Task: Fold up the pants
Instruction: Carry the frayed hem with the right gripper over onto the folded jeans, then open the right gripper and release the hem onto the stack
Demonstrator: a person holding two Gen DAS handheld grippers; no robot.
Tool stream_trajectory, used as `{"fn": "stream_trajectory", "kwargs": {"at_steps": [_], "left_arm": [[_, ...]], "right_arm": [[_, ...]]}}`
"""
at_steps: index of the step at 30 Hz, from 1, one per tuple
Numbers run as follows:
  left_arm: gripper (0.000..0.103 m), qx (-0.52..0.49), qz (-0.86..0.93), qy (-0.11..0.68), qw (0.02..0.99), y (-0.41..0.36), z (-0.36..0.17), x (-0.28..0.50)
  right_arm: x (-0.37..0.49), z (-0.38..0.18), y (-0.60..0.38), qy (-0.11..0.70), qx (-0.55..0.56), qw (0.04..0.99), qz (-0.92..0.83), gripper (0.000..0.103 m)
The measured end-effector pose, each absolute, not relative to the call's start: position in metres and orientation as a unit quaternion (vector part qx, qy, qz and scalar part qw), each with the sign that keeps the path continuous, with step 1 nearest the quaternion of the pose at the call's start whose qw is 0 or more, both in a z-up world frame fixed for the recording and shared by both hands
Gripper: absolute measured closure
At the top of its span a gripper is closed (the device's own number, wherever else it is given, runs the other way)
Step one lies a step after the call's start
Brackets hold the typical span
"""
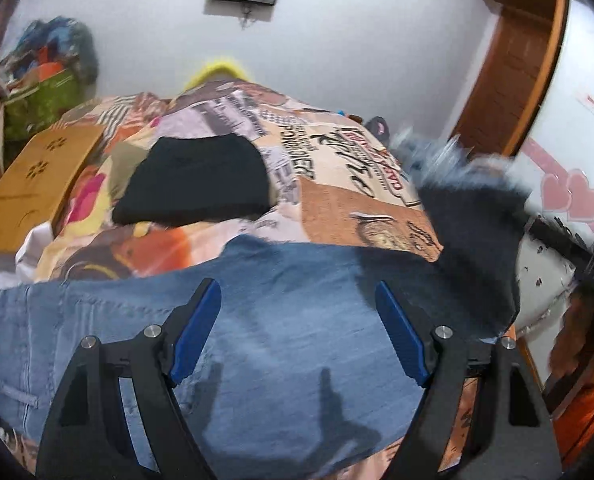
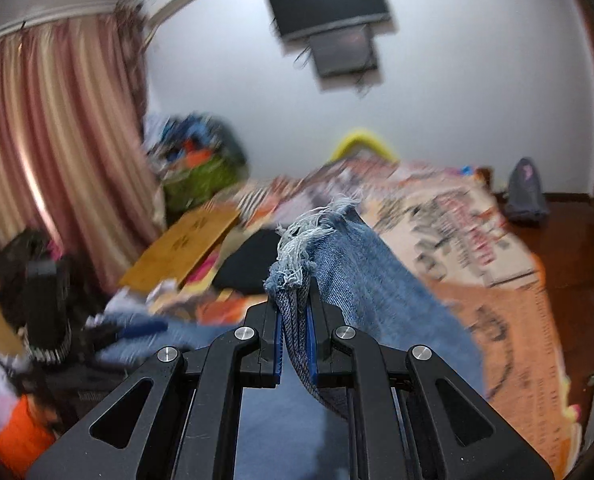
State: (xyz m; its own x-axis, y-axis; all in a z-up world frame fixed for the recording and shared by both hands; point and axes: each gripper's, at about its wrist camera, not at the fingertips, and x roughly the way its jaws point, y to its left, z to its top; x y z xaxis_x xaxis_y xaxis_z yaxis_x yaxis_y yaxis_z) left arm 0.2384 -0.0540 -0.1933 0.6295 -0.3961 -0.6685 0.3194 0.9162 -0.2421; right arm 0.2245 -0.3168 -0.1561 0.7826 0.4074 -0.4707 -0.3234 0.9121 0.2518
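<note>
Blue jeans (image 1: 281,320) lie spread on the patterned bedspread (image 1: 337,184) under my left gripper (image 1: 299,304), which is open and empty just above the denim. The leg end of the jeans rises blurred at the right of the left wrist view (image 1: 469,204). My right gripper (image 2: 295,300) is shut on the frayed hem of the jeans (image 2: 309,232) and holds it raised above the bed (image 2: 477,240); the denim hangs down to the right of the fingers.
A folded black garment (image 1: 197,184) lies further up the bed, also in the right wrist view (image 2: 249,264). A wooden board (image 1: 37,184) sits at the bed's left edge. A pile of clutter (image 1: 45,80) stands by the curtain (image 2: 57,140). A door (image 1: 509,80) is right.
</note>
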Motion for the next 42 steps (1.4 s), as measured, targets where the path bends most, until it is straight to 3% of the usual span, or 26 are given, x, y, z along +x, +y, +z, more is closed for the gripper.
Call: {"fn": "stream_trajectory", "kwargs": {"at_steps": [11, 18, 23, 29, 32, 42], "left_arm": [[0.023, -0.036, -0.156, 0.394, 0.905, -0.035, -0.205, 0.227], [0.023, -0.019, -0.163, 0.401, 0.901, -0.057, -0.209, 0.233], [0.023, -0.001, -0.179, 0.411, 0.894, -0.082, -0.216, 0.237], [0.023, 0.031, -0.188, 0.432, 0.882, -0.111, -0.233, 0.238], [0.023, 0.045, -0.185, 0.446, 0.875, -0.122, -0.245, 0.239], [0.022, 0.062, -0.169, 0.464, 0.867, -0.128, -0.268, 0.231]], "right_arm": [[0.235, -0.249, -0.236, 0.395, 0.038, 0.876, 0.273, 0.094], [0.217, -0.260, -0.230, 0.418, -0.002, 0.862, 0.286, 0.084], [0.199, -0.244, -0.262, 0.387, -0.005, 0.886, 0.255, 0.070], [0.170, -0.236, -0.347, 0.373, 0.008, 0.919, 0.130, 0.066], [0.154, -0.242, -0.377, 0.380, 0.011, 0.922, 0.075, 0.054], [0.158, -0.274, -0.401, 0.408, 0.044, 0.912, 0.024, 0.053]]}}
